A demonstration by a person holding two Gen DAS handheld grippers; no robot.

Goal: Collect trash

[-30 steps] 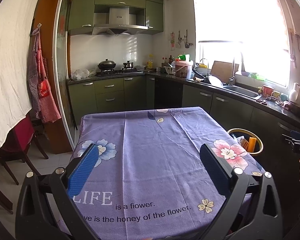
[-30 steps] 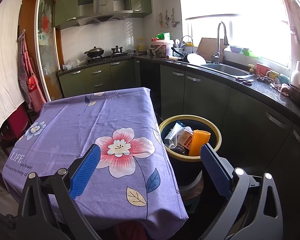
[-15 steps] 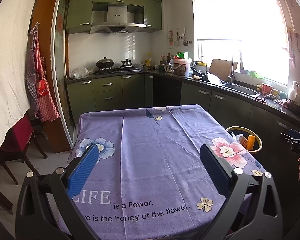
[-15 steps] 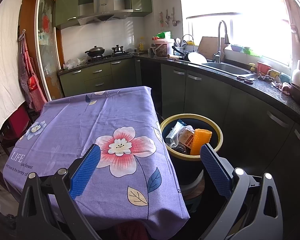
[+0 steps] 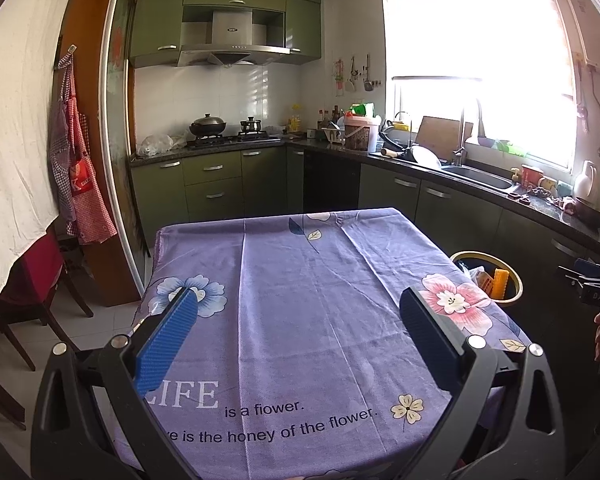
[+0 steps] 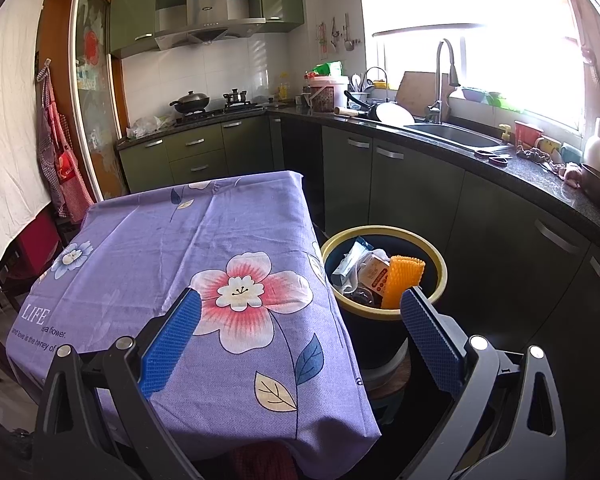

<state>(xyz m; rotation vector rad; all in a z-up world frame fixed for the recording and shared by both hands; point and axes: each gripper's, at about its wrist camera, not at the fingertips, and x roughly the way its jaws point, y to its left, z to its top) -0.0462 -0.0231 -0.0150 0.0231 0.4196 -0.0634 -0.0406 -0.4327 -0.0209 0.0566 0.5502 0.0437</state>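
Observation:
A dark bin with a yellow rim (image 6: 440,276) stands on the floor right of the table. It holds wrappers (image 6: 352,260) and an orange foam net (image 6: 402,280). It also shows in the left wrist view (image 5: 512,276). My right gripper (image 6: 300,300) is open and empty, held above the table's front right corner and the bin. My left gripper (image 5: 300,300) is open and empty over the near part of the purple flowered tablecloth (image 5: 300,280). The right gripper shows at the right edge of the left wrist view (image 5: 596,280).
Green cabinets and a dark counter (image 6: 540,176) with sink (image 6: 456,136), dishes and cups run along the right and back. A stove with pots (image 5: 224,132) is at the back. A chair with red cloth (image 5: 32,276) and hanging aprons (image 5: 76,184) stand left.
Both views have shifted slightly: the table and bin sit a little farther off in the left view. Both grippers stay open and empty.

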